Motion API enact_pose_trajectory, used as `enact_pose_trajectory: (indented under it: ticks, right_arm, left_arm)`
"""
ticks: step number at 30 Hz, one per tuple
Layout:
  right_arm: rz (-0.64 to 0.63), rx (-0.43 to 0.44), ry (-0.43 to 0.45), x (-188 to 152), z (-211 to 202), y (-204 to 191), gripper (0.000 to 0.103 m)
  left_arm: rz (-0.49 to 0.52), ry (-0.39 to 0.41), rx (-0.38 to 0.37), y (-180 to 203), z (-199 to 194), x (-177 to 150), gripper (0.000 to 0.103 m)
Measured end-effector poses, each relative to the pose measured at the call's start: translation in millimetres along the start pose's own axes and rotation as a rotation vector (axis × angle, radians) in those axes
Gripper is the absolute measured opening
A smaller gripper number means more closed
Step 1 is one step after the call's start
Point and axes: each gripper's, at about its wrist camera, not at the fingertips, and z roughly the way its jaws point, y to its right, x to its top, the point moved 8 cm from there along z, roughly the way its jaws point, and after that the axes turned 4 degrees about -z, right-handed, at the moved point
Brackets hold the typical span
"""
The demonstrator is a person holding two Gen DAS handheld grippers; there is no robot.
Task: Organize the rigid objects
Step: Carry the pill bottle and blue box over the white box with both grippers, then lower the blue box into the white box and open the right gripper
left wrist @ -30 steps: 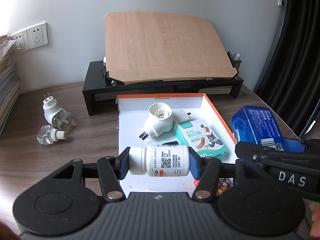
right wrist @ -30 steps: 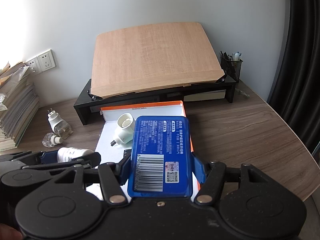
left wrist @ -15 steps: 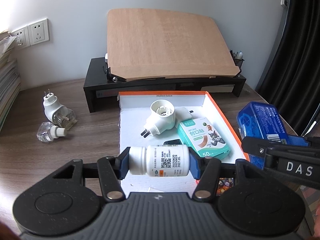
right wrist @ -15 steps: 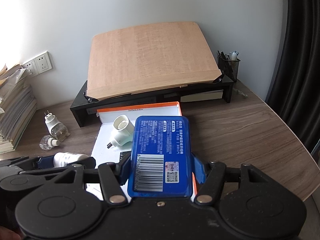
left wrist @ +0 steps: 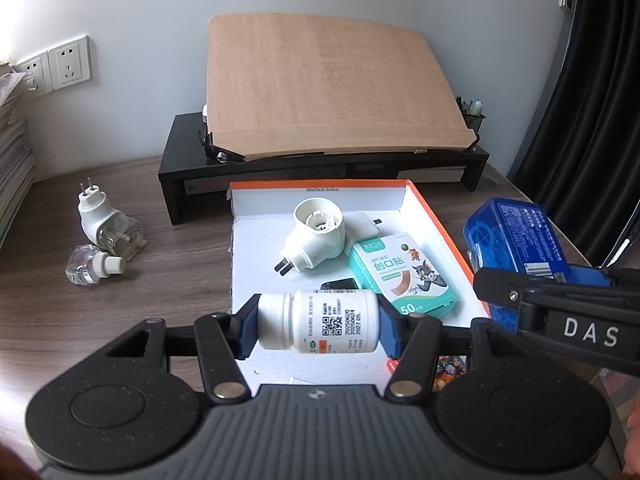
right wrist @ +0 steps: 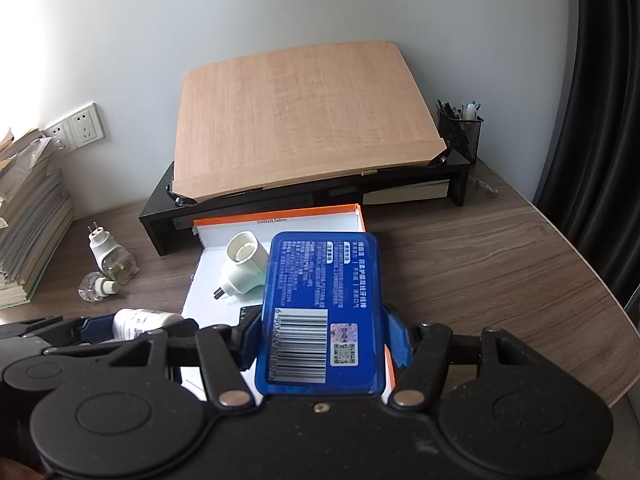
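My left tool [left wrist: 318, 330] grips the white bottle [left wrist: 318, 326] and my right tool [right wrist: 323, 344] grips the blue case [right wrist: 322, 308], both above the box [left wrist: 434, 216]. The plug [left wrist: 316, 240] and plaster pack [left wrist: 400, 272] are in; two pieces [left wrist: 104, 240] wait on the desk [left wrist: 160, 300] to my left.

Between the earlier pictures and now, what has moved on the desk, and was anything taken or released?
Nothing was taken hold of or let go, and nothing visibly moved on the desk. The left gripper still clamps the white bottle sideways above the near end of the orange-rimmed box. The right gripper still holds the blue case. The plug-in and the plaster box lie in the box as before.
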Motion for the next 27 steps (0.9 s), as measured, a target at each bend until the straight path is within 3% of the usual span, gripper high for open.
enact_pose_trajectory:
  ticks: [27]
  right_arm:
    - [-0.033, 0.057, -0.036, 20.3, 39.5, -6.1, 0.074]
  left_arm:
    - [0.017, -0.037, 0.004, 3.2, 13.0, -0.9, 0.058]
